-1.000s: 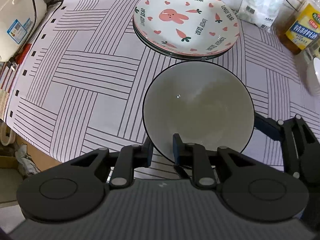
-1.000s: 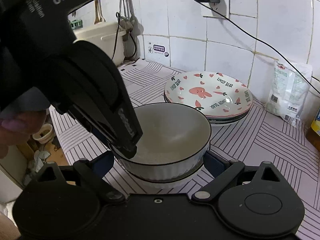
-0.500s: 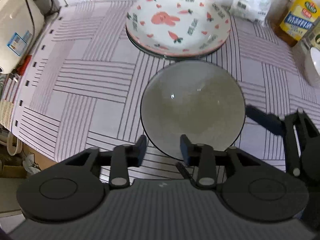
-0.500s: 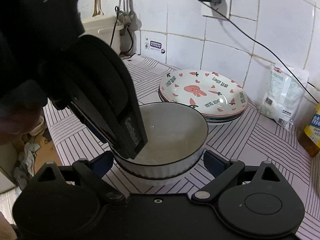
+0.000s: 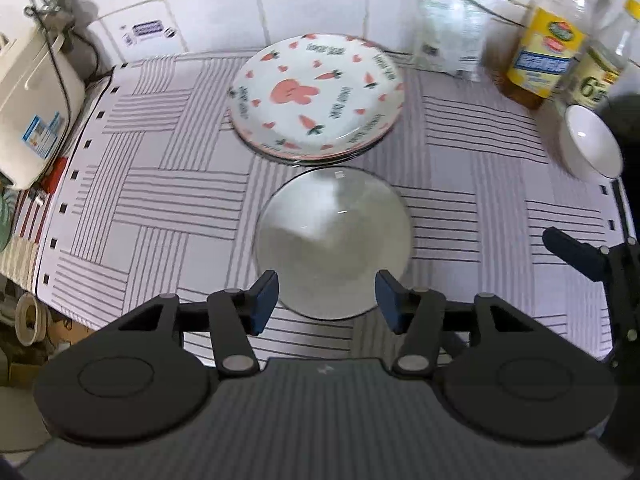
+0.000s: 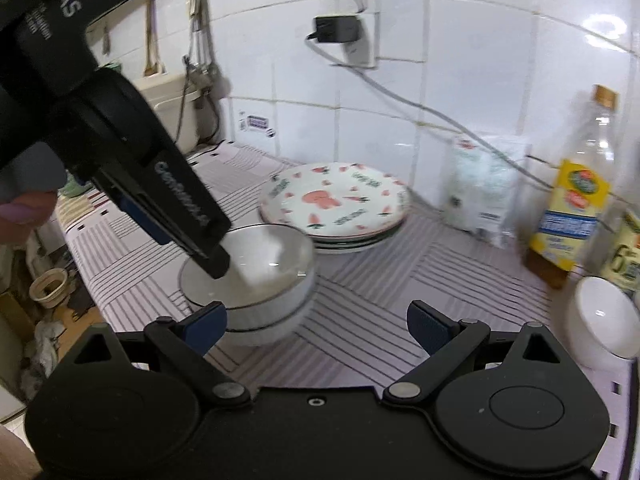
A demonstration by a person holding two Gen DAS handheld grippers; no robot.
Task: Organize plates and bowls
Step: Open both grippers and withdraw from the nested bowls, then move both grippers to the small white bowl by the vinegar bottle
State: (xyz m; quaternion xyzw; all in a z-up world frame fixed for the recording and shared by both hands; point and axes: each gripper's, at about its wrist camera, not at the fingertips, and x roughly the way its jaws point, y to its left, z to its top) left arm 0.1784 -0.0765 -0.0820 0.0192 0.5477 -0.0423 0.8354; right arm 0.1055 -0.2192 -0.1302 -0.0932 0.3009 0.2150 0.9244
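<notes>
Left gripper (image 5: 326,294) has just been opening; jaws apart above the near rim of the grey black-rimmed ceramic bowl (image 5: 334,240), not pressing it. Bowl sits stacked in another bowl on the striped cloth-covered surface (image 5: 160,200), just in front of the stack of white bunny-and-carrot plates (image 5: 316,96). Right gripper (image 6: 316,328) jaws wide apart, empty. Small white bowl (image 6: 604,316) at right by the bottles.

You see a round grey bowl with a dark rim (image 5: 334,240) sitting upright on another bowl, just past your left jaws and free of them. Beyond it sits a stack of white plates with a pink bunny and carrots (image 5: 316,96). A small white bowl (image 6: 604,316) stands to the right of your right jaws.
</notes>
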